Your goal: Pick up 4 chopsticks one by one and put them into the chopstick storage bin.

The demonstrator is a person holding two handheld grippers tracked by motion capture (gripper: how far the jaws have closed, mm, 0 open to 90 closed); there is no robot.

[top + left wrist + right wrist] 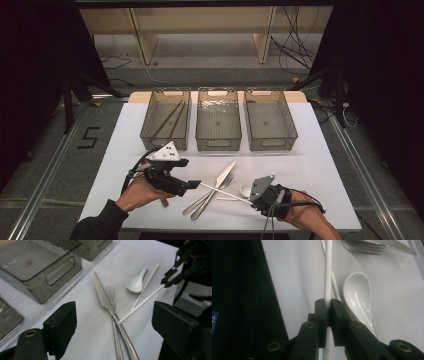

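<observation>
We see a white chopstick [327,270] raised over the counter [310,165], crossing above the knife [105,296] and fork [111,295], pinched in the right gripper's [325,305] jaws beside a white spoon [358,293]. The left gripper's [113,322] jaws gape wide.
</observation>
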